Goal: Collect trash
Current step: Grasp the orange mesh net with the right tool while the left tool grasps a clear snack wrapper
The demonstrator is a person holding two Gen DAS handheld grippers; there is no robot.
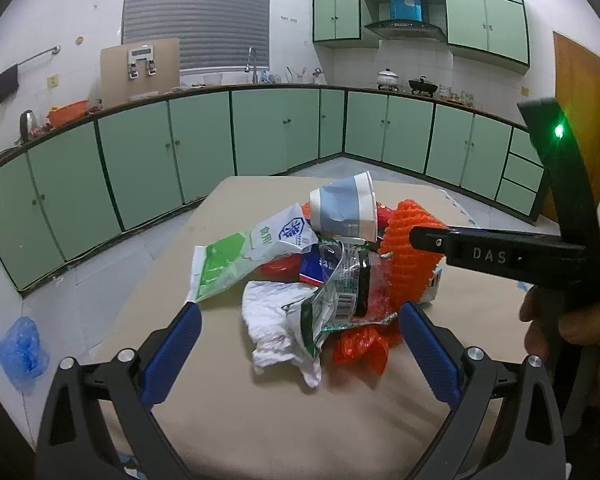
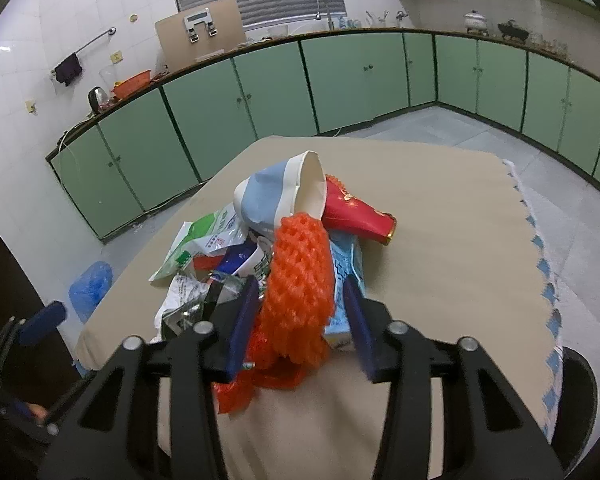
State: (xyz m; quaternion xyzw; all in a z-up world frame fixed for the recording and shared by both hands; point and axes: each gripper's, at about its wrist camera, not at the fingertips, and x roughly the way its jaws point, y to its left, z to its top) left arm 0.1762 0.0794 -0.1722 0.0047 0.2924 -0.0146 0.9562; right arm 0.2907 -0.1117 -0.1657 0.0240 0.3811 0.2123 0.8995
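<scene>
A heap of trash lies on the beige table (image 1: 260, 420): a blue-and-white paper cup (image 1: 346, 210), an orange foam net (image 1: 410, 256), a green-and-white bag (image 1: 236, 258), a crumpled white tissue (image 1: 280, 324), foil wrappers (image 1: 340, 292) and red plastic (image 1: 360, 346). My left gripper (image 1: 300, 320) is open, its blue fingers on either side of the tissue and wrappers. My right gripper (image 2: 300, 292) has its fingers around the orange foam net (image 2: 304, 280), touching its sides. A red cone-shaped wrapper (image 2: 356, 216) and the cup (image 2: 284, 192) lie behind it.
Green base cabinets (image 1: 204, 148) line the walls, with a counter carrying a kettle (image 1: 26, 124) and pots. A blue plastic bag (image 1: 20, 352) lies on the floor left of the table. A dark round bin (image 2: 576, 404) stands at the table's right edge.
</scene>
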